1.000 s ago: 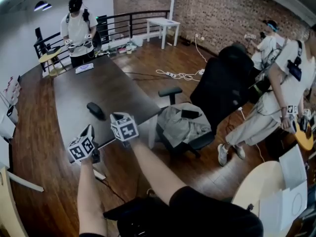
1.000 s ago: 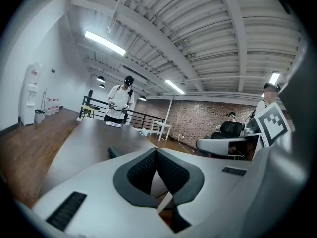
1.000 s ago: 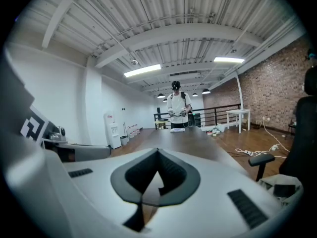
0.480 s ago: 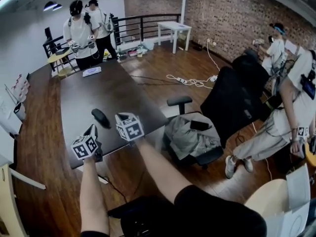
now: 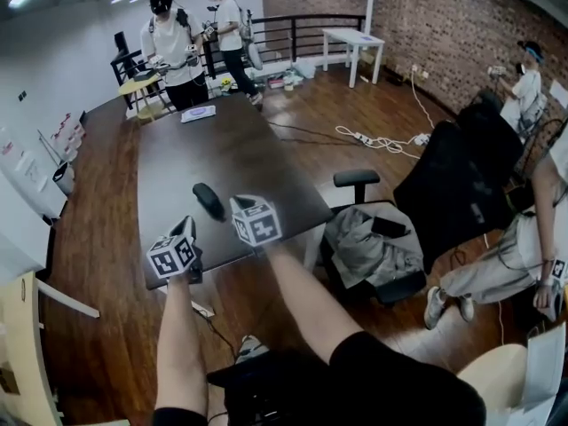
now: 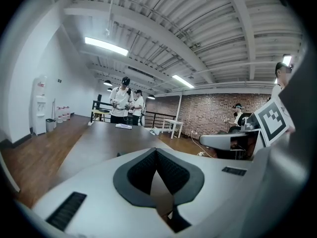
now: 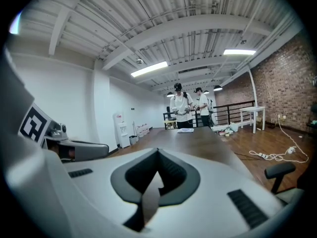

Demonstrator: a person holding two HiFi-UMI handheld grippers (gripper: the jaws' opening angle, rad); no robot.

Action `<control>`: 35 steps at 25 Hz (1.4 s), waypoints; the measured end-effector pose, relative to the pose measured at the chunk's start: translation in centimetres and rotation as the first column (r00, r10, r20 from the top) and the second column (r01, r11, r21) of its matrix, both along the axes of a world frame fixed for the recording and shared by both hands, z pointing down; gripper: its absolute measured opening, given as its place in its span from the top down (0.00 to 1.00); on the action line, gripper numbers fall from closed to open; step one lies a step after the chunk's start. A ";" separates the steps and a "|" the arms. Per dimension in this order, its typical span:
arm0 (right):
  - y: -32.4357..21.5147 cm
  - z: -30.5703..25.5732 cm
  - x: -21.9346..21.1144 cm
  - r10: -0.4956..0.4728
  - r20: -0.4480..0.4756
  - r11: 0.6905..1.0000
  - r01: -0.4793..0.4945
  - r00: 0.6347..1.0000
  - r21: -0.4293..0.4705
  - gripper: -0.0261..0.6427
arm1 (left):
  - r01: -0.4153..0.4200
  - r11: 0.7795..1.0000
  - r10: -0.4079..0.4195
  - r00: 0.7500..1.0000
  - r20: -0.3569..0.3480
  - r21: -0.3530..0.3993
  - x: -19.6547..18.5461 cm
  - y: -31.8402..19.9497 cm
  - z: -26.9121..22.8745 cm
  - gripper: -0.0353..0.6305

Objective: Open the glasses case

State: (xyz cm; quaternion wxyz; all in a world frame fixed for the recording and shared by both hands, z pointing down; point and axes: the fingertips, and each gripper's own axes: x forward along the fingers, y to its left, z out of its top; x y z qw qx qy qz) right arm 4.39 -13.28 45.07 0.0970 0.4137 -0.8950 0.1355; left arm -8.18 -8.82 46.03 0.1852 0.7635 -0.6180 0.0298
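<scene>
A black glasses case (image 5: 209,201), closed, lies near the front edge of the long dark table (image 5: 222,140). My left gripper (image 5: 185,236) hovers at the table's front edge, just short of the case and to its left. My right gripper (image 5: 243,204) is over the table, close to the right of the case. In the left gripper view the left gripper (image 6: 156,150) has its pads together with nothing between them. The right gripper (image 7: 158,155) in its own view is likewise shut and empty. Both gripper bodies hide the case in those views.
An office chair with clothes and a phone on it (image 5: 373,242) stands right of the table, a black chair (image 5: 466,171) beyond it. Two people (image 5: 173,43) stand at the table's far end by a white item (image 5: 198,113). Another person (image 5: 519,247) is at the right; cables (image 5: 382,138) lie on the floor.
Both grippers have edged forward towards the table and the case. The head view has swung, so the table sits further right, and a second person now shows at the far end.
</scene>
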 end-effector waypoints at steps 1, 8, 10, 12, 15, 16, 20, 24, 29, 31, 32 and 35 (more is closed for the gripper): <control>-0.2 0.3 -0.1 -0.002 0.004 1.000 0.002 1.000 -0.007 0.95 | 0.000 1.000 0.000 1.000 0.002 -0.003 0.0 -0.1 0.1 0.96; -2.2 1.2 -1.2 0.002 0.020 1.000 -0.002 1.000 -0.021 0.95 | -0.014 1.000 0.014 1.000 0.007 -0.012 -0.6 -2.5 0.8 0.96; -3.2 2.0 -1.2 0.002 0.013 1.000 -0.002 1.000 -0.030 0.95 | -0.023 1.000 0.023 1.000 0.008 -0.013 -0.4 -3.7 1.1 0.96; -4.3 2.3 -1.7 0.004 0.005 0.999 -0.004 1.000 -0.036 0.95 | -0.028 1.000 0.028 1.000 0.009 -0.014 -0.8 -4.9 1.1 0.96; -6.5 2.5 -2.7 0.004 -0.007 0.999 -0.004 1.000 -0.044 0.95 | -0.031 0.999 0.031 1.000 0.006 -0.022 -1.9 -7.3 1.1 0.96; -7.3 2.8 -3.1 0.001 -0.011 0.999 -0.002 1.000 -0.049 0.95 | -0.029 0.999 0.029 1.000 0.002 -0.026 -2.2 -8.1 1.4 0.96; -10.6 4.1 -4.8 -0.014 -0.023 0.998 0.013 1.000 -0.064 0.95 | -0.018 0.999 0.017 1.000 -0.016 -0.034 -3.8 -11.6 2.4 0.96; -14.1 4.1 -6.4 -0.015 -0.037 0.997 0.012 0.999 -0.071 0.95 | -0.009 0.999 0.008 1.000 -0.023 -0.039 -5.9 -15.1 2.4 0.96; -18.1 4.2 -6.1 0.028 -0.080 0.996 -0.035 0.996 -0.083 0.95 | -0.011 0.998 0.009 0.999 -0.030 -0.054 -7.3 -19.7 3.1 0.96; -19.1 5.3 -6.9 0.028 -0.089 0.994 -0.037 0.996 -0.107 0.95 | -0.005 0.998 0.003 1.000 -0.030 -0.066 -8.4 -20.6 3.6 0.96; -19.5 5.7 -7.4 0.027 -0.090 0.993 -0.037 0.996 -0.116 0.95 | -0.001 0.997 -0.001 0.999 -0.033 -0.072 -9.0 -21.0 4.0 0.96; -20.4 7.1 -8.5 0.007 -0.116 0.991 -0.023 0.993 -0.131 0.95 | 0.004 0.997 -0.009 0.998 -0.056 -0.083 -10.3 -22.4 4.7 0.96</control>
